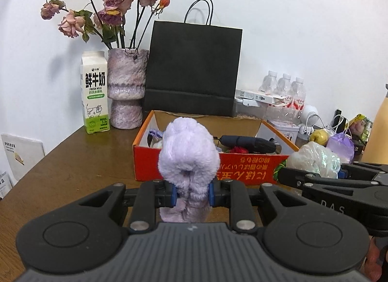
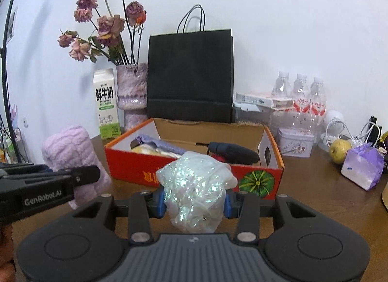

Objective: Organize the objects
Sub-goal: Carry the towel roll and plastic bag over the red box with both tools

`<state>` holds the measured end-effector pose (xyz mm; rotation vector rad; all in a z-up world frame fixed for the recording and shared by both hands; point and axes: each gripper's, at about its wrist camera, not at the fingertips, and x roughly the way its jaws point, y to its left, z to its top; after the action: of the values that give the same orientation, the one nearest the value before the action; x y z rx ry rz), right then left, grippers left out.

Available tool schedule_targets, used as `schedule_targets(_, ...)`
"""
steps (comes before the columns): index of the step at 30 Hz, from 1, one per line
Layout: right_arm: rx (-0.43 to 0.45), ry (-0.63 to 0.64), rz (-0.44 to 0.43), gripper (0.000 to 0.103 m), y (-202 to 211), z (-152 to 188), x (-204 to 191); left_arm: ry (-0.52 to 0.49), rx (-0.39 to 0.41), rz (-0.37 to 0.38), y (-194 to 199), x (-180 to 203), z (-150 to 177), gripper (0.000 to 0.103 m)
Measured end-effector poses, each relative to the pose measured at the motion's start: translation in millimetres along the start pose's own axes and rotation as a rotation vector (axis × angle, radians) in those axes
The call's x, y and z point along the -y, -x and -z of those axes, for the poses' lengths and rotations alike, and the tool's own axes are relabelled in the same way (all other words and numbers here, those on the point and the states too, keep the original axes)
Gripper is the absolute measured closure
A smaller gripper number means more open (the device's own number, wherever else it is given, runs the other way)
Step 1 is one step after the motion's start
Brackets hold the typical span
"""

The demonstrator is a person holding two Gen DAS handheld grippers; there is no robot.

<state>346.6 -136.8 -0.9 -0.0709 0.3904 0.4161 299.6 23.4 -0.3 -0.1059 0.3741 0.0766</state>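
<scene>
A fluffy lilac plush cloth stands up between the blue pads of my left gripper, which is shut on it just in front of the red-orange cardboard box. My right gripper is shut on a crumpled glittery translucent bag, held above the table before the same box. In the right wrist view the lilac plush cloth and the left gripper's arm show at the left. In the left wrist view the glittery bag shows at the right. The box holds a dark folded umbrella and other items.
Behind the box stand a black paper bag, a pink vase of dried roses and a milk carton. To the right are water bottles, a tin, a yellow fruit and a purple bag on the brown table.
</scene>
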Motion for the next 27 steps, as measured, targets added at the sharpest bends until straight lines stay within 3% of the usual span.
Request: schedule_targets(27, 0.056, 0.01, -0.012, 0.062, -50, -45, 19, 0.004, 0.065, 0.007, -53, 17, -47, 0.08)
